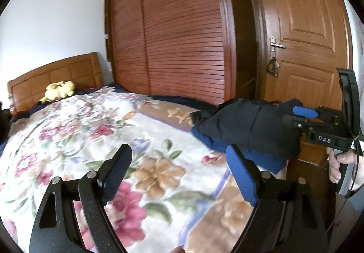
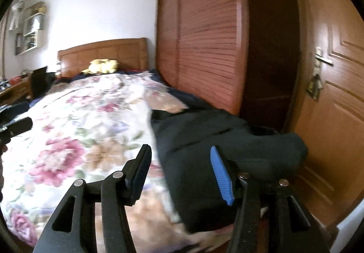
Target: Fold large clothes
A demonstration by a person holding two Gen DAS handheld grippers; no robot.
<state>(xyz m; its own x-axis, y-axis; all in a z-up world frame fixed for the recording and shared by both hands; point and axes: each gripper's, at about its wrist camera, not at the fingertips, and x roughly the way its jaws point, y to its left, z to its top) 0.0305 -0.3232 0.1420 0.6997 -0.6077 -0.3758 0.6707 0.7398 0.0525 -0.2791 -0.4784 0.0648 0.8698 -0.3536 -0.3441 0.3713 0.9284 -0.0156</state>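
My left gripper (image 1: pixel 179 168) gapes empty over the bed (image 1: pixel 68 139), my right gripper's (image 2: pixel 182 175) fingers parted astride the folded dark garment (image 2: pixel 204 150) at the bed's near right corner; soft, bulky, best pinched at a doubled edge.

The bed (image 1: pixel 56 139) carried a floral blanket (image 1: pixel 95 130) that covered its surface ahead of and below the left gripper (image 1: pixel 179 175), and a wooden headboard (image 1: pixel 56 75) stood at the far end. A dark folded garment (image 1: pixel 250 125) lay directly on the blanket at the near right corner of the bed, just ahead and to the right of that gripper's open jaws. A yellow plush toy (image 1: pixel 60 91) rested at the head of the bed, well apart from the gripper and to its far left.
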